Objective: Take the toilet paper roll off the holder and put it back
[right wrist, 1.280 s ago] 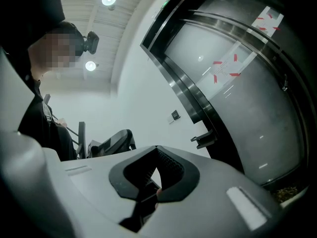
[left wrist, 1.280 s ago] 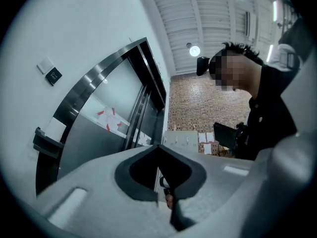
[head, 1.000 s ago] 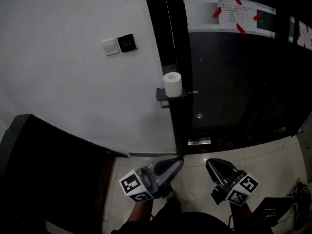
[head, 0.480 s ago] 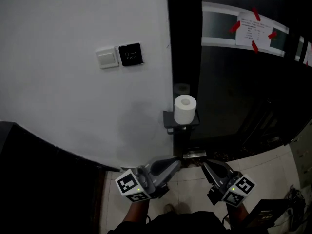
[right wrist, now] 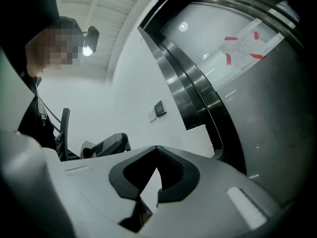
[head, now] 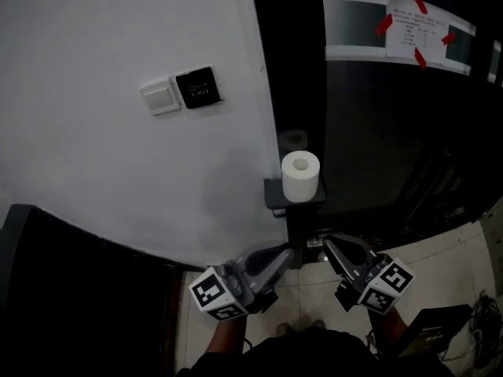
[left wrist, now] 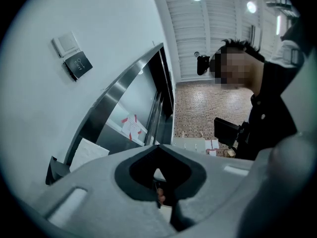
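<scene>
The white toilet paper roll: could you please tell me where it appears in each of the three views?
Head view: the white toilet paper roll stands just right of centre, on its dark holder.
Left gripper view: lower left, beside the steel frame.
Right gripper view: right of centre, against the steel frame.
Shared landmark: the black square wall plate.

Head view from high above, facing steeply down a white wall, left gripper [head: 284, 253] and right gripper [head: 330, 245] at bottom centre, each gripper view close behind its own jaws, tilted upward, all three sharing the black switch plate [head: 196, 87] and taped notice [head: 416, 30]
</scene>
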Motion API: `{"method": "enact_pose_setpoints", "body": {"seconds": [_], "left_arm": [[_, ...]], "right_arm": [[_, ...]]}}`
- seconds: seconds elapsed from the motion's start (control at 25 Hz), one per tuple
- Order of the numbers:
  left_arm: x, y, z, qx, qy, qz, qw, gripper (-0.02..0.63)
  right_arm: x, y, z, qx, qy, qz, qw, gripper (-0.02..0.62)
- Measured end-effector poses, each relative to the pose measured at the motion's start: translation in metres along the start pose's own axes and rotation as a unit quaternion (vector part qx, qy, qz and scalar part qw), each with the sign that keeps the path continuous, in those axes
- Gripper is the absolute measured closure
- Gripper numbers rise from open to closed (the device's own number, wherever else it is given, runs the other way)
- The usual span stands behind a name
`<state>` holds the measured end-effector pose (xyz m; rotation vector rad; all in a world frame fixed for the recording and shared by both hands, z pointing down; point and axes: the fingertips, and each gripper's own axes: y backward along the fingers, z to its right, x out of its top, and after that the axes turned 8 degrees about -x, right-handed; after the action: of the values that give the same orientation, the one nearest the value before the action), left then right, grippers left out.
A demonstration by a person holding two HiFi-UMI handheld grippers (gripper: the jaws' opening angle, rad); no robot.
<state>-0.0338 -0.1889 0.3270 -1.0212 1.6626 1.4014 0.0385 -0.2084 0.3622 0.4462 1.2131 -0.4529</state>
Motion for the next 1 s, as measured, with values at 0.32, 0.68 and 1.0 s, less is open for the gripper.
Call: {"method": "enact_pose_setpoints", "body": {"seconds": [0.32,0.68,1.0], "left_arm": [[-0.004,-0.015,-0.013,0.005,-0.001,-0.003,1.0,0.606],[0.002,-0.006,-0.033,0.002,0.002,-0.003,1.0,0.606],[0.009,0.004,-0.045,0.005,0.002,-0.005,1.0,0.606]], "right_arm": [[0.008,-0.018,0.017,0.012,0.002,0.005,1.0,0.595],[0.002,-0.043,0.029,-0.004,0.004,0.003,1.0,0.595],[-0.009,-0.076,0.055,-0.054,0.064,-0.032,0.996,0.442]]}}
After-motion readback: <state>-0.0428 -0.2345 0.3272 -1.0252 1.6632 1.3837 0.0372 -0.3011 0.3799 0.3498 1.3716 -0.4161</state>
